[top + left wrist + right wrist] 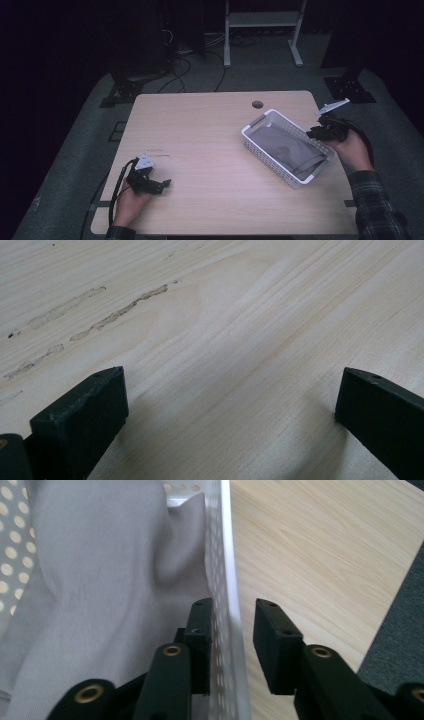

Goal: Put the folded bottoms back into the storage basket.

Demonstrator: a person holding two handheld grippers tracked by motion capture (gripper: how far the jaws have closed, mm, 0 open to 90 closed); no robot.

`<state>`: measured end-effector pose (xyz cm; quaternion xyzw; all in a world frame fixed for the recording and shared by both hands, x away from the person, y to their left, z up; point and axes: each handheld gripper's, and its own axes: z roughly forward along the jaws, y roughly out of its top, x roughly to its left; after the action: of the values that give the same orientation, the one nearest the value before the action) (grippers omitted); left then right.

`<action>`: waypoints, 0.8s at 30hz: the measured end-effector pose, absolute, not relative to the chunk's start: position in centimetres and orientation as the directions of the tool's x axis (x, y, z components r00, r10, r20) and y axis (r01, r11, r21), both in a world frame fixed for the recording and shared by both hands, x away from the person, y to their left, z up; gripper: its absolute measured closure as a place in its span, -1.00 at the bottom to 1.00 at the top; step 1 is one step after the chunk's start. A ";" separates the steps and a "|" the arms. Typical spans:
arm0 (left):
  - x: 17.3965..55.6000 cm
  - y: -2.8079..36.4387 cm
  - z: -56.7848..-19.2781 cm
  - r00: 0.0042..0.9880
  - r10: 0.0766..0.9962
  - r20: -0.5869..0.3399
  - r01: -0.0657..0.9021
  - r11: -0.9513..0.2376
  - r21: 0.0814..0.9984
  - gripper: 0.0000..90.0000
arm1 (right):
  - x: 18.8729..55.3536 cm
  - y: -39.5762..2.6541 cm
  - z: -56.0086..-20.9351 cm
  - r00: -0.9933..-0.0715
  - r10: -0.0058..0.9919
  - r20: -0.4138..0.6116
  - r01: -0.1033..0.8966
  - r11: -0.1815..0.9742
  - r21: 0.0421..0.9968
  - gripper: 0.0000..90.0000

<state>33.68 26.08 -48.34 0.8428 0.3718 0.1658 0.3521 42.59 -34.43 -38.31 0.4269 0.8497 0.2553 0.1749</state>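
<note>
Grey cloth [290, 145] in white basket [257, 141]

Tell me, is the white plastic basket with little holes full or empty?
Not empty: a crumpled grey cloth lies inside the white plastic basket.

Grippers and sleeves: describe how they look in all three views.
Both are black two-jaw tools. The left gripper carries a grey three-cornered plate and a looping black cable; its flat, blocky pads look matte. The right gripper has brass-coloured rivets at its joints, a grey plate and a black cable. Both sleeves are dark plaid.
</note>
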 end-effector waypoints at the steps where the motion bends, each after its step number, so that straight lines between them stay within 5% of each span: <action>1: 33.7 26.1 -48.3 0.669 0.743 0.017 0.510 -0.475 0.717 -1.00 | 42.5 -34.6 -38.4 -0.573 0.816 -0.075 0.639 0.502 0.583 0.59; 8: 33.7 26.1 -48.3 0.669 0.743 0.018 0.510 -0.476 0.717 -1.00 | 42.2 -35.6 -39.2 -0.557 0.830 -0.042 0.666 0.476 0.574 0.83; 24: 33.7 26.1 -48.3 0.669 0.743 0.018 0.510 -0.476 0.717 -1.00 | 42.0 -33.2 -39.1 -0.530 0.848 -0.018 0.696 0.447 0.562 0.87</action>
<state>33.69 26.09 -48.34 0.8428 0.3717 0.1657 0.3522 42.03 -33.18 -39.05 0.4609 0.8372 0.2531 0.1504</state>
